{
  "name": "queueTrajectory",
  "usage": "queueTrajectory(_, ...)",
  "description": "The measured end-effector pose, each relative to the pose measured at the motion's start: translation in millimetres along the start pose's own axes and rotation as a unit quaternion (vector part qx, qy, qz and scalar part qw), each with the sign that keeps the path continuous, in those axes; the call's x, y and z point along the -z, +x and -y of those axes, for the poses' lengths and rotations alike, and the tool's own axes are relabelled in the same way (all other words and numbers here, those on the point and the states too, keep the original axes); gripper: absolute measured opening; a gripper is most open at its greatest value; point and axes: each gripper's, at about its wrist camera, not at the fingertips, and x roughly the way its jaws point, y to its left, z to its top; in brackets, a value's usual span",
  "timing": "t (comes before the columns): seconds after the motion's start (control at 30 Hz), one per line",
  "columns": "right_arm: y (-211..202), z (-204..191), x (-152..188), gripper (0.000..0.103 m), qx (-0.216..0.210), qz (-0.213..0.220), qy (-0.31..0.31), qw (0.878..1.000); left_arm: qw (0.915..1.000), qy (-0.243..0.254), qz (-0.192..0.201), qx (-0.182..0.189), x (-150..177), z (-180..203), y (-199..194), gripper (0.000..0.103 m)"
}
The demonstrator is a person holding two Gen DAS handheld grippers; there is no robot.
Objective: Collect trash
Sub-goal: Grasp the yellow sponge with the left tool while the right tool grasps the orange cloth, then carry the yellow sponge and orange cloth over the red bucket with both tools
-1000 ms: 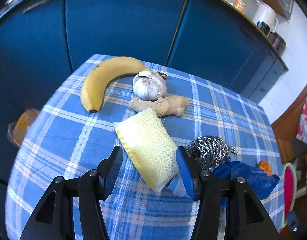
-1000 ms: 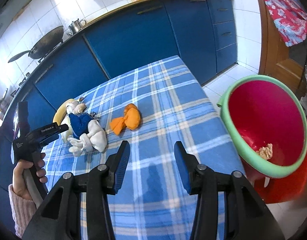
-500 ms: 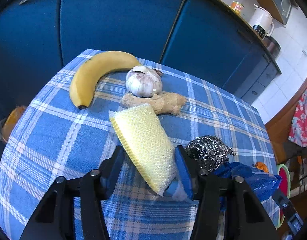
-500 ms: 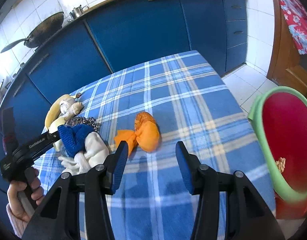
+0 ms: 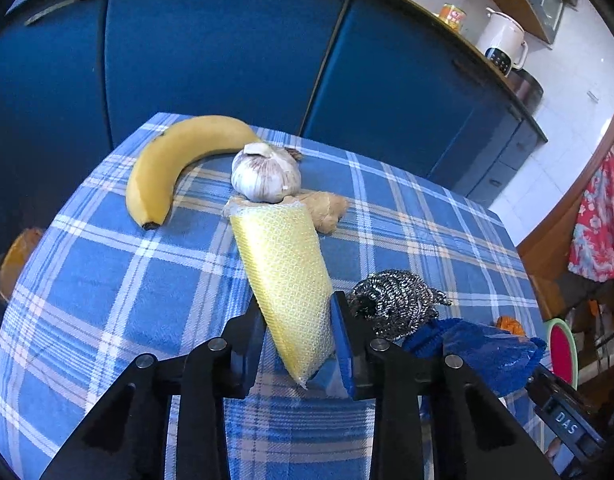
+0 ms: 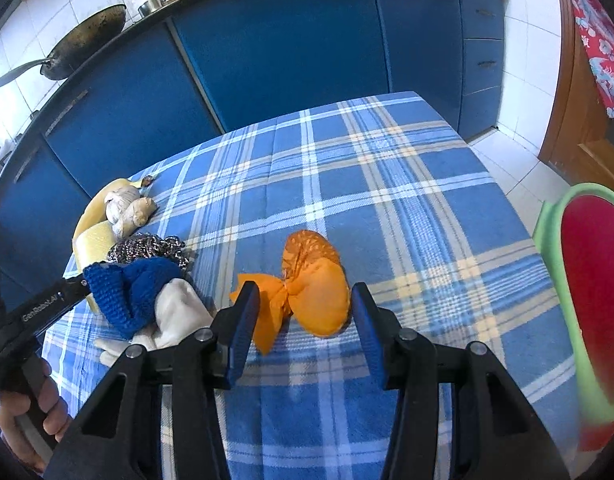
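My left gripper [image 5: 297,326] is shut on a yellow mesh sponge [image 5: 285,276] and holds it tilted up off the blue plaid tablecloth [image 5: 107,280]. The sponge also shows in the right wrist view [image 6: 91,245]. My right gripper [image 6: 303,316] is open, its jaws on either side of an orange knotted bag [image 6: 307,284] that lies on the cloth [image 6: 387,184]. The red bin with a green rim [image 6: 587,296] stands beside the table at the right edge.
A banana [image 5: 175,160], a garlic bulb [image 5: 265,176] and ginger [image 5: 327,208] lie at the far end. A steel scourer [image 5: 395,304], a blue knitted cloth [image 5: 479,348] and a white glove [image 6: 175,316] lie mid-table. Blue cabinets [image 6: 287,52] stand behind.
My left gripper has closed on the yellow sponge and tipped it up. My right gripper has moved forward until the orange bag sits between its open jaws.
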Motion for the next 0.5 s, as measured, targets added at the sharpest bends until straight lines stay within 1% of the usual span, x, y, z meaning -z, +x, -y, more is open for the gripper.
queueTrajectory(0.03,1,0,0,0.04,0.0,0.0,-0.001,1.0,1.0,0.001,0.003,0.0,0,0,-2,0.03)
queueTrajectory(0.07,1,0,0,0.039,0.001,0.001,-0.001,1.0,1.0,0.002,0.006,-0.001,0,1,-3,0.029)
queueTrajectory(0.1,1,1,0,0.035,0.0,0.003,0.0,1.0,1.0,0.001,0.009,-0.002,0,1,-5,0.028)
queueTrajectory(0.13,0,1,0,0.026,0.0,0.006,0.001,1.0,0.9999,0.001,0.011,-0.003,0,1,-6,0.027)
queueTrajectory(0.23,-5,3,0,0.022,-0.002,0.014,0.005,1.0,0.9999,0.003,0.016,-0.005,0,0,-9,0.025)
queueTrajectory(0.4,-24,2,1,0.02,-0.003,0.042,0.006,0.999,0.9997,0.001,0.026,-0.004,1,0,-15,0.023)
queueTrajectory(0.5,-39,3,2,0.02,-0.008,0.058,0.013,0.998,0.9996,-0.002,0.029,0.004,2,1,-20,0.023)
